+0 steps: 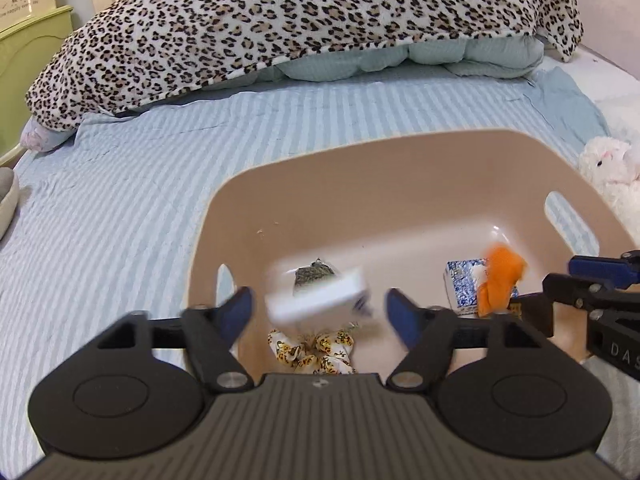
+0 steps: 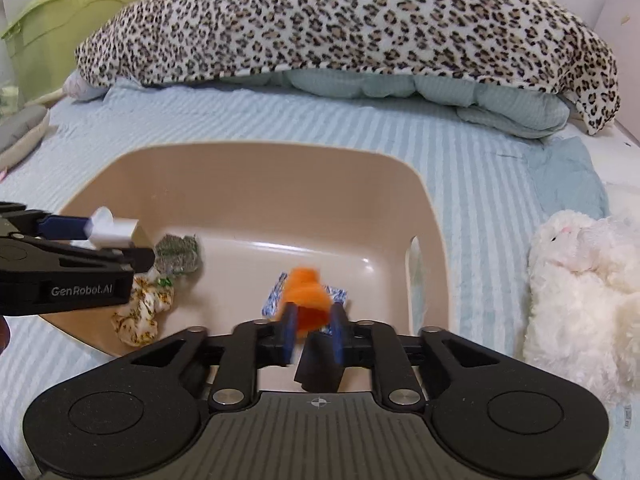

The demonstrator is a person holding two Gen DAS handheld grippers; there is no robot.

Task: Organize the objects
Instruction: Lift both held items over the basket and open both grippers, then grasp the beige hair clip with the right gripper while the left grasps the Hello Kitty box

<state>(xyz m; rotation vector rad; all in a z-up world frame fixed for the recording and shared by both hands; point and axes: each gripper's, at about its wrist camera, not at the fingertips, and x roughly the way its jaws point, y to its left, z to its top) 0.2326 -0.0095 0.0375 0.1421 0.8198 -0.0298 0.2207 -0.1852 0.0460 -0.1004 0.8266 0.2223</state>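
striped bedsheet (image 1: 120,184) bears beige basin (image 1: 400,168); left tool (image 1: 318,306) apart, right tool (image 2: 314,328) clamps orange toy (image 2: 306,292).

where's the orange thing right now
The orange soft item sits between the right gripper fingers, over the beige basin, just above the blue-patterned packet lying inside.

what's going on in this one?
A person with two handheld grippers is sorting small items into a beige tub on the bed. The left gripper is open, with a blurred white box between its fingers, apparently just let go. The right gripper is shut on an orange cloth. A scrunchie, a dark packet and a blue-patterned pack lie inside.
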